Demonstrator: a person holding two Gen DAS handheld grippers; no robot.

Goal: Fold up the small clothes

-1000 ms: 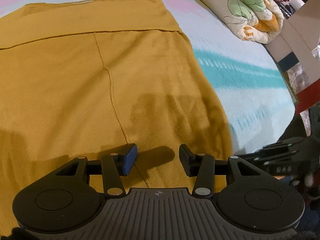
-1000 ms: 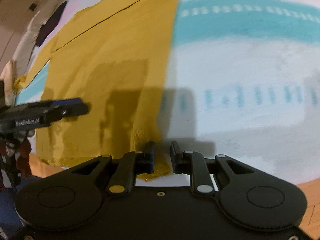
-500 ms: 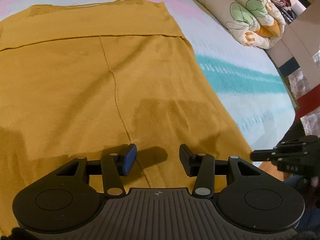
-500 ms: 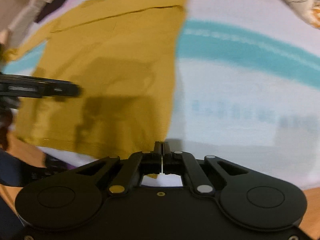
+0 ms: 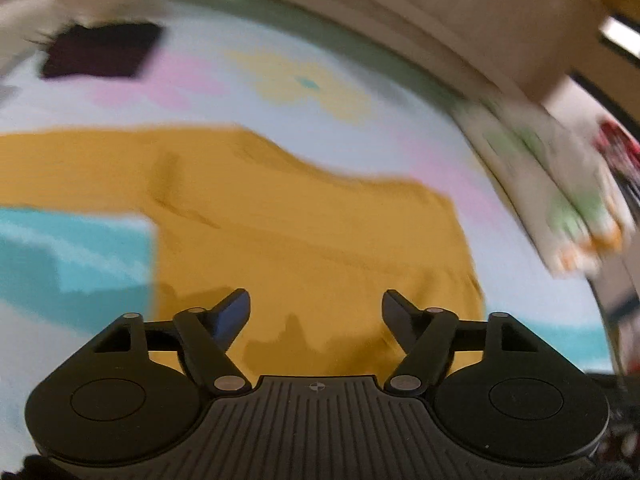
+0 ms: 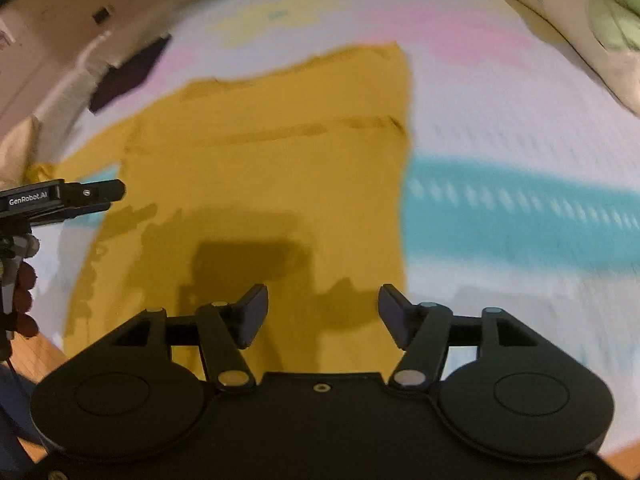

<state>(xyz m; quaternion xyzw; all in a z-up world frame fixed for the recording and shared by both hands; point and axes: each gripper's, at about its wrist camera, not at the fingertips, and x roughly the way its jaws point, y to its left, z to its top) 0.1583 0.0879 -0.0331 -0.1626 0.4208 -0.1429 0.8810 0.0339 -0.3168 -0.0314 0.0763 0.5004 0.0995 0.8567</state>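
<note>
**Ana:** Across the middle of both frames the mustard-yellow knitted garment [image 6: 256, 184] is lying flat on the pale bedspread with teal, pink and yellow patches [image 6: 500, 112]. Why are both tools hanging above it with nothing in them?

**Ben:** My guess is that a fold has just been laid and the cloth let go. The right gripper [image 6: 322, 312] is spreading its jaws, and only flat fabric and shadow are showing between them, nothing pinched. The left gripper [image 5: 316, 308] is opening too, with its jaws wide apart over the lower middle of its own frame and empty as well.

**Ana:** And the left one in the right wrist view?

**Ben:** It is poking in from the left edge, level with the garment's left border and seemingly above it. A person's fingers [image 6: 22, 292] are curling round its handle below.

**Ana:** How is the garment looking?

**Ben:** Roughly rectangular, with a straight right edge running down the centre of the right wrist view. A dark crease is crossing it in the upper part, which I am reading as a layer folded over. A strip is trailing off toward the left, possibly a sleeve; blur is making that hard to confirm.

**Ana:** Anything else around?

**Ben:** A dark purple cloth [image 5: 100, 54] is lying at the upper left, well apart, and a cream quilt with green leaf print [image 5: 560, 196] is bunching at the right.
</note>
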